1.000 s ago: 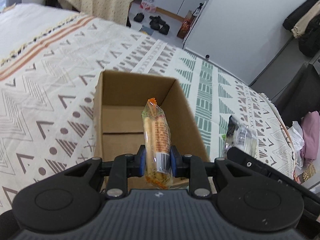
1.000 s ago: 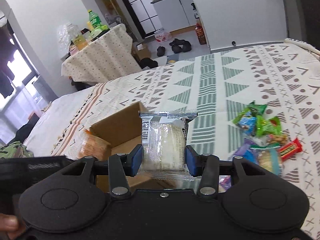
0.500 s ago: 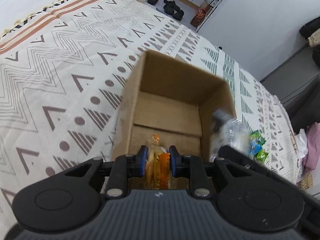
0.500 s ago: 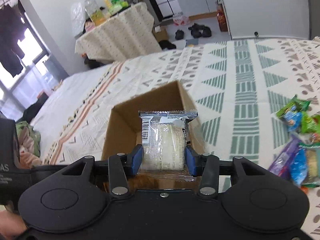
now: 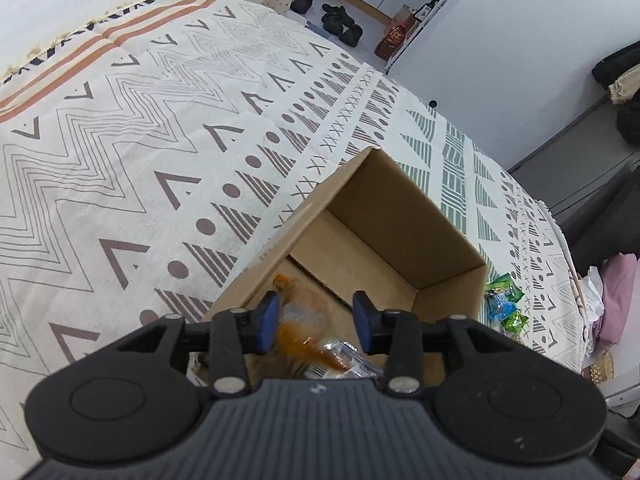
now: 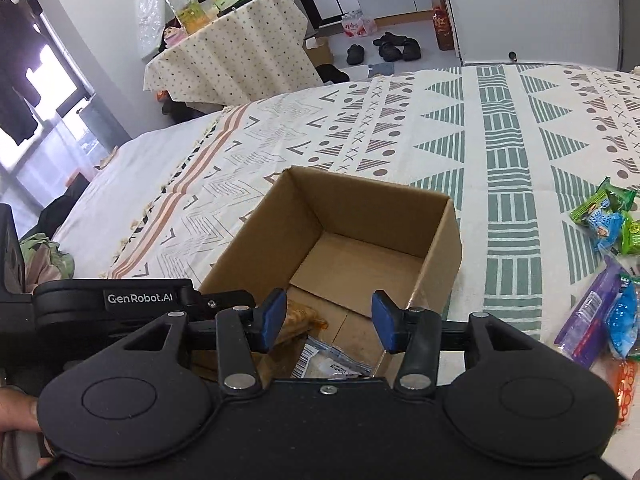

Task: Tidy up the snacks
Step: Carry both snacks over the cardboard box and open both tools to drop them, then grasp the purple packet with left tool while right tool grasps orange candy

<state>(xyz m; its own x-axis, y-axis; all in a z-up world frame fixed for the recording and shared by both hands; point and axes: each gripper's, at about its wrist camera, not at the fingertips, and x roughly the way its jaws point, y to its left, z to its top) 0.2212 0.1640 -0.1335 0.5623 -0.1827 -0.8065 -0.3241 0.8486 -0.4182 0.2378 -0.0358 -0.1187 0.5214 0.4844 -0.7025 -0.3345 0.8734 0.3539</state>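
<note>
An open cardboard box (image 5: pixel 400 216) stands on the patterned bedspread. My left gripper (image 5: pixel 316 308) hovers over its near end, jaws opening, nothing pressed between the blue pads. The orange snack pack (image 5: pixel 298 320) lies loose on the box floor below them, beside a clear wrapped pastry (image 5: pixel 344 356). In the right wrist view my right gripper (image 6: pixel 329 312) also hangs over the box (image 6: pixel 360 204), jaws opening and free of anything. The clear pastry packet (image 6: pixel 324 360) rests on the box floor under it, the orange pack (image 6: pixel 298 316) to its left.
A pile of loose snacks, green and blue packs (image 6: pixel 608 220) and a purple one (image 6: pixel 588 320), lies on the bedspread right of the box. The left tool's black housing (image 6: pixel 120 300) sits close on the left. A cloth-covered table (image 6: pixel 224 48) stands beyond the bed.
Both grippers came in over the box and let go. The orange pack dropped from the left jaws and the clear pastry from the right jaws; both now lie inside the box.
</note>
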